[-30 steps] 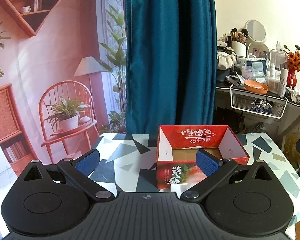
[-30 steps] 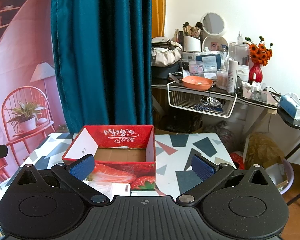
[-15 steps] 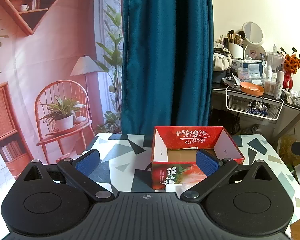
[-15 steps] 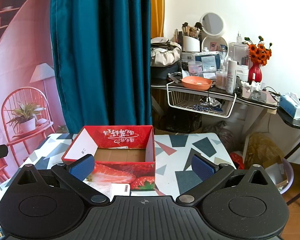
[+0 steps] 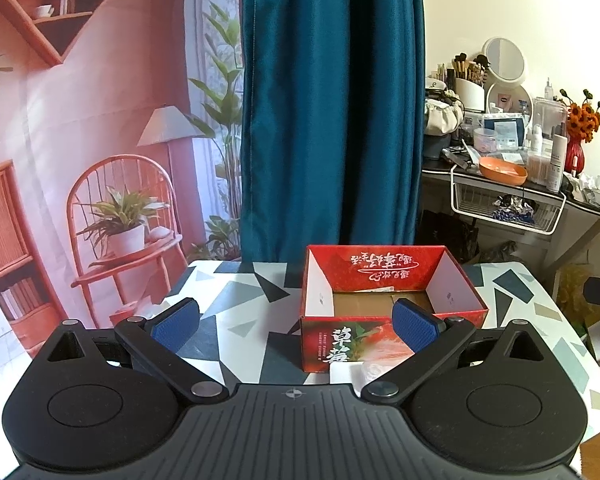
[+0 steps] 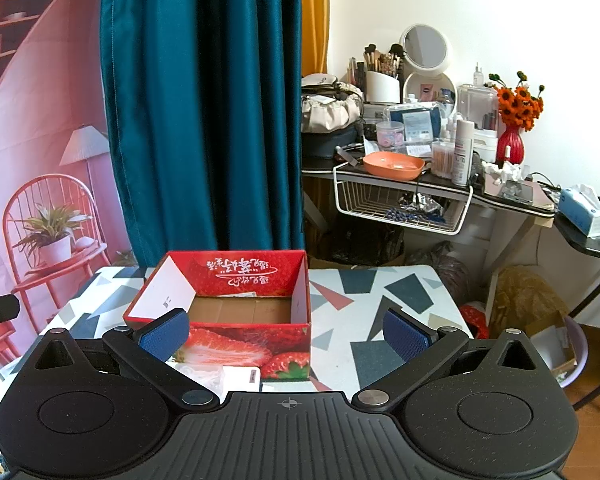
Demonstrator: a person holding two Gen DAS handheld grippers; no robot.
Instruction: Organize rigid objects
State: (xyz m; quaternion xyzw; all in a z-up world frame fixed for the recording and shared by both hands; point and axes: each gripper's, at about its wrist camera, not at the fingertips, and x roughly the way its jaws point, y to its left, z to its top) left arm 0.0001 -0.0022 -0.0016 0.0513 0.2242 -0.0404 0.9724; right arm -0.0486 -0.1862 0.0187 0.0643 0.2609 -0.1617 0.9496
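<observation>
since the one red strawberry box [image 6: 236, 344] sits mid-table with its top open and almost nothing inside, i judge it light, stiff cardboard, best taken by a side wall's upper edge. just in front of the box lie two small white packets [image 6: 240, 378], probably light and rigid; their ends look grippable. my left gripper [image 5: 296, 326] and right gripper [image 6: 286, 334] both hang spread wide, empty, nearer me than the box, above the patterned table [image 6: 400, 292].

bright, even daylight, soft shadows; both views sharp, with fisheye bending and dark corners at edges.
</observation>
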